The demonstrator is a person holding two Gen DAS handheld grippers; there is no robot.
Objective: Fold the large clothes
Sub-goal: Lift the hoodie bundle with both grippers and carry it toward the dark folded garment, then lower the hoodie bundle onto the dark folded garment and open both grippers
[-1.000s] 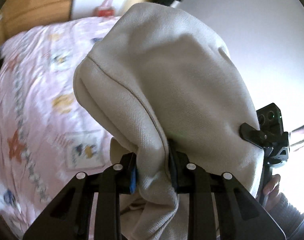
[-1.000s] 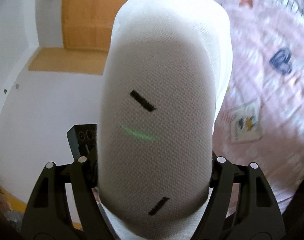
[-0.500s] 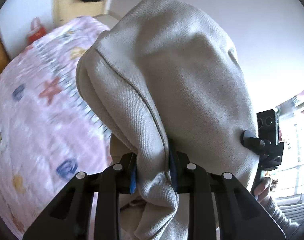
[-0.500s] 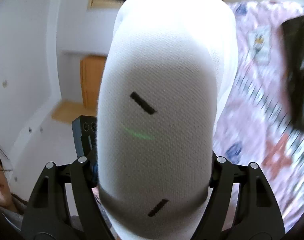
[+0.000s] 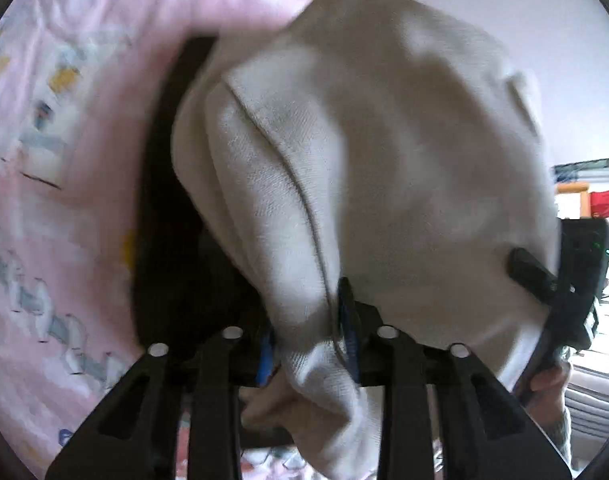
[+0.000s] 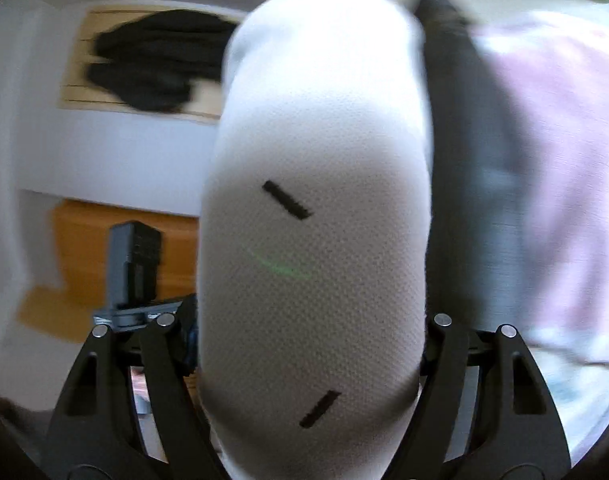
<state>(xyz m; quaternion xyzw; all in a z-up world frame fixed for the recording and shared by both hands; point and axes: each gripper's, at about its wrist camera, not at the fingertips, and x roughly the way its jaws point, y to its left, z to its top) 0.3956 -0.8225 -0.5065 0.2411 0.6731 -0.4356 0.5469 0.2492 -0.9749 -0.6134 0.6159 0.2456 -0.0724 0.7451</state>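
A cream knit garment (image 5: 384, 160) hangs bunched in front of the left wrist camera. My left gripper (image 5: 310, 344) is shut on a fold of it. In the right wrist view the same garment (image 6: 316, 220) fills the middle as a white bulge with small black marks. My right gripper (image 6: 310, 344) is shut on it, its fingertips hidden by the cloth. The right gripper's body (image 5: 576, 280) shows at the right edge of the left wrist view, against the garment. A dark garment (image 5: 164, 220) lies on the bed behind the cream one.
A pink patterned bedsheet (image 5: 44, 160) covers the bed at left; it also shows at right in the right wrist view (image 6: 564, 160). A white wall, a wooden cabinet (image 6: 84, 248) and a dark heap on a shelf (image 6: 152, 68) are behind.
Both grippers have swung round with the cream garment held between them. The bed now looks closer and the dark garment has come into view.
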